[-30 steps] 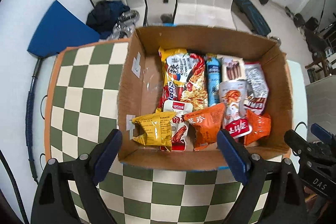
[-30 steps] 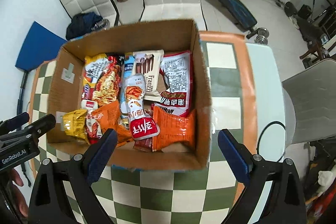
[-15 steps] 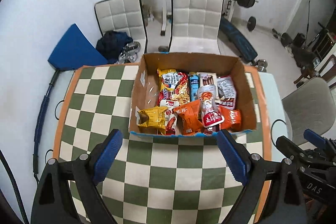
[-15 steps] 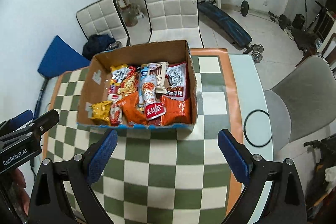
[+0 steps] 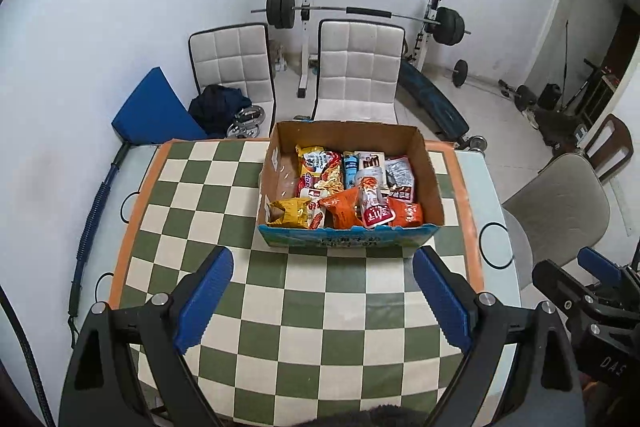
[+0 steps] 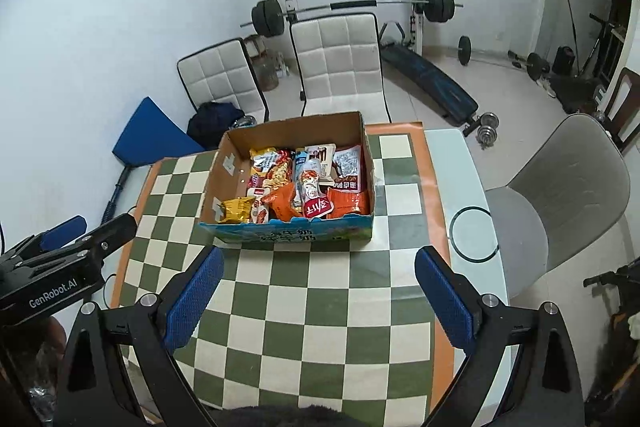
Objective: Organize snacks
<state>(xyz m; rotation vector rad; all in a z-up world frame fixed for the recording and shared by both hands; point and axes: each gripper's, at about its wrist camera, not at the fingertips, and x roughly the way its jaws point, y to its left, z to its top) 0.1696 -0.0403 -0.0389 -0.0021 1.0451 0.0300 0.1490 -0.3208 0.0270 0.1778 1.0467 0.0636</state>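
An open cardboard box [image 5: 432, 171] stands on the far half of the checkered table [image 5: 312, 327]; it also shows in the right wrist view [image 6: 216, 179]. It holds several snack packets, among them a yellow bag [image 5: 290, 213], orange packets [image 5: 344, 211] and a red-and-white pouch [image 5: 376, 215]. My left gripper [image 5: 322, 297] is open and empty, held well back from the box above the near part of the table. My right gripper [image 6: 316, 293] is open and empty, likewise back from the box [image 6: 292, 233].
Two white padded chairs [image 5: 356, 67] stand behind the table, with a barbell rack [image 5: 360, 13] and a blue bench [image 5: 432, 103] beyond. A grey chair [image 6: 560, 195] is at the table's right side. A blue mat [image 5: 152, 115] leans at the left.
Both grippers have pulled back and up from the box, which now looks much smaller and farther away. Both stay open and empty. The snacks in the box have not moved.
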